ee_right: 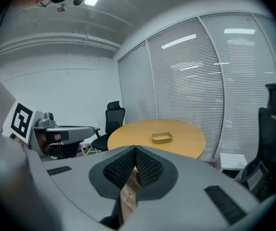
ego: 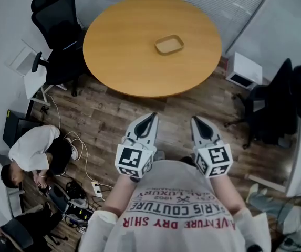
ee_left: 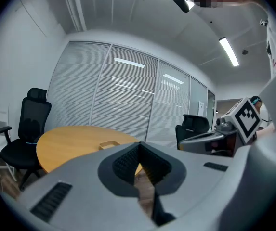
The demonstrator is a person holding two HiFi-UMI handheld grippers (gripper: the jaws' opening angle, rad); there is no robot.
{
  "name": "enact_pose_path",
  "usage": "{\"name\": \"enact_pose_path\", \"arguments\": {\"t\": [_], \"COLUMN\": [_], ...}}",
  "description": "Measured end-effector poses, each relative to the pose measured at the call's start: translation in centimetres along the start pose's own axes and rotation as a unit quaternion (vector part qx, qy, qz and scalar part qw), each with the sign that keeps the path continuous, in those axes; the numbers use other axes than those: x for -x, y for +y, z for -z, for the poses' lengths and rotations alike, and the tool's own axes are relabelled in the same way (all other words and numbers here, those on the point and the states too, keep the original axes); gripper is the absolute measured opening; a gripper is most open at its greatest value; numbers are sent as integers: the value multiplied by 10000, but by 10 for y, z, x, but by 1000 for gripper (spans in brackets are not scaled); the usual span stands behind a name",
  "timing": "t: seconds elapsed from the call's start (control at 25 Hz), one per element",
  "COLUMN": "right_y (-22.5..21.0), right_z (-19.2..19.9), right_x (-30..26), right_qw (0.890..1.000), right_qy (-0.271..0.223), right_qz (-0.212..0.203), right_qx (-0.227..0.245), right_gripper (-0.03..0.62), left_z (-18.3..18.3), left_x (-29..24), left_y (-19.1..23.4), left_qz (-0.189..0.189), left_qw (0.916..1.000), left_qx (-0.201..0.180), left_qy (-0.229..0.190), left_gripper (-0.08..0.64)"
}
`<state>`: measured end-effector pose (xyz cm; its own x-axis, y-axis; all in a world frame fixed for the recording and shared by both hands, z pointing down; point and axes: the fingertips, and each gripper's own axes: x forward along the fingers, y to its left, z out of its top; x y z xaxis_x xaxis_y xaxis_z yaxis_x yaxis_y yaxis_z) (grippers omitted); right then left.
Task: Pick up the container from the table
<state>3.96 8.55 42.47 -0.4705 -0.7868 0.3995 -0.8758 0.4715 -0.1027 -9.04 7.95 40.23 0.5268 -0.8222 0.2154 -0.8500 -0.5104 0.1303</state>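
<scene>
Head view: the container (ego: 169, 44) sat on the counter (ego: 113, 56), well apart at 12 o'clock from the clenched, empty left tongs (ego: 150, 115) and right tongs (ego: 196, 119). Left gripper view: the container (ee_left: 110, 145) lay at 9 o'clock. Right gripper view: the container (ee_right: 162, 137) lay at 2 o'clock; neither tongs looked nearer.
</scene>
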Motion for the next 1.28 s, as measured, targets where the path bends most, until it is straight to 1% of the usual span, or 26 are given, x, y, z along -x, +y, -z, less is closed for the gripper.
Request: {"name": "enact_pose_path", "arguments": {"t": [0.16, 0.4, 0.52, 0.68, 0.84, 1.0, 1.08, 1.16, 1.28], "right_y": [-12, -41, -56, -84, -118, -148, -171, -194, -209], "right_z": [2, -13, -20, -47, -82, -87, -85, -85, -87], "right_x": [-26, -71, -101, -142, -180, -209, -224, -242, -263], "right_qw": [9998, 9995, 9987, 9960, 9929, 9871, 9867, 9881, 9877], "right_qy": [189, 152, 206, 214, 157, 333, 411, 503, 649], "right_qz": [-20, -240, -468, -858, -1121, -1475, -1500, -1400, -1404], "right_qx": [-110, -100, -85, 159, 372, 524, 481, 386, 224], "right_gripper": [2, 2, 2, 2, 2, 2, 2, 2, 2], "left_z": [-2, -9, -11, -26, -39, -41, -46, -55, -61], "left_x": [-17, -56, -79, -114, -152, -193, -214, -235, -254], "left_y": [9, 33, 48, 71, 93, 107, 103, 97, 97], "left_qz": [96, -197, -446, -899, -1339, -1748, -1803, -1721, -1684], "left_qw": [9999, 9998, 9990, 9959, 9907, 9835, 9825, 9846, 9854], "left_qx": [25, 7, -3, 86, 256, 456, 444, 287, 90], "left_qy": [42, 27, 72, -10, -2, 83, 111, 139, 244], "left_gripper": [0, 0, 0, 0, 0, 0, 0, 0, 0]}}
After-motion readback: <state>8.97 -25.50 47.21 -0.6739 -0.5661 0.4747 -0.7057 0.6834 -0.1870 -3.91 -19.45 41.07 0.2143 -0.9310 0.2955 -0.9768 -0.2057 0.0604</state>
